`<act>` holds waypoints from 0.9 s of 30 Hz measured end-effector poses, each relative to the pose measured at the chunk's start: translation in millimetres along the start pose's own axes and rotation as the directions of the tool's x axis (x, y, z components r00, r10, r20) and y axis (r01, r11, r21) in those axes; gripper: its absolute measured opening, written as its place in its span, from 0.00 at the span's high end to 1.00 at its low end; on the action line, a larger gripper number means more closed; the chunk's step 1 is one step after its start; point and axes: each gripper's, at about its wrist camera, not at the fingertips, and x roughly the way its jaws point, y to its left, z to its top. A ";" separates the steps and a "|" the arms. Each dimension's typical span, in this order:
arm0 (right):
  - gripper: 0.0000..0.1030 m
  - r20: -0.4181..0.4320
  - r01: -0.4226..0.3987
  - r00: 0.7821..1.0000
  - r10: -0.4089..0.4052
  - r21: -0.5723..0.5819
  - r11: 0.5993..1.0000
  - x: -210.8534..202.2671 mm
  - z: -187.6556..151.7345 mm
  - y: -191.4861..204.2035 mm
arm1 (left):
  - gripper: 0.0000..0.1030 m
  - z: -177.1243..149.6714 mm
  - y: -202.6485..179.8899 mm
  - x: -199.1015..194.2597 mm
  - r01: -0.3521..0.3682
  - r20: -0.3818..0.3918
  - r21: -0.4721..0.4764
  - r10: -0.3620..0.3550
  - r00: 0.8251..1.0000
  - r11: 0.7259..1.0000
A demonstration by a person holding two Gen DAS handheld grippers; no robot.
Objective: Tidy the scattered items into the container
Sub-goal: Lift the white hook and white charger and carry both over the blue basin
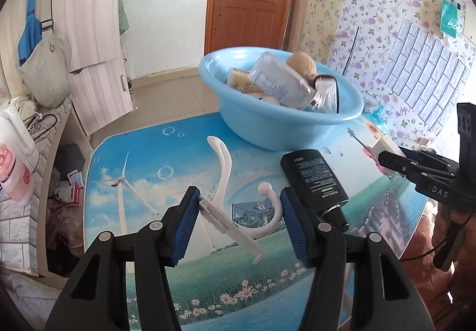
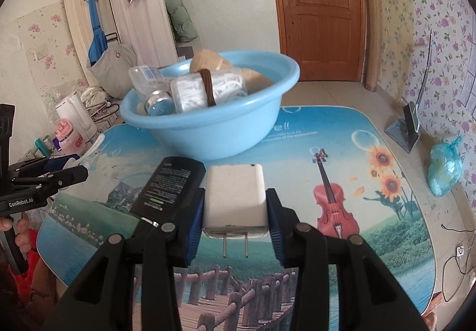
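My left gripper is shut on a white plastic hook, whose flat base and curved arm span the blue pads just above the picture-printed table. My right gripper is shut on a white charger plug, prongs pointing back at the camera. A black tube lies on the table between the two grippers, also seen as the black tube in the left wrist view. Behind it stands the light blue basin, holding bottles, a clear box of swabs and wooden pieces. The right gripper shows at the right edge.
The table's rounded edge drops to a tiled floor. A blue plastic bag and a dustpan lie on the floor at the right. A white jug and a pink bottle stand on a low shelf at the left.
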 end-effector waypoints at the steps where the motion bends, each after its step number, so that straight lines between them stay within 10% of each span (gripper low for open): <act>1: 0.63 0.006 -0.003 1.000 0.003 0.001 1.000 -1.5 1.0 0.5 | 0.46 1.3 -0.1 -1.5 0.001 0.004 0.002 -0.001 1.000 1.000; 27: 0.63 0.115 -0.049 0.992 0.052 -0.028 0.998 -35.6 25.1 15.1 | 0.46 35.1 -20.6 -32.9 0.030 0.081 0.060 -0.035 0.996 0.998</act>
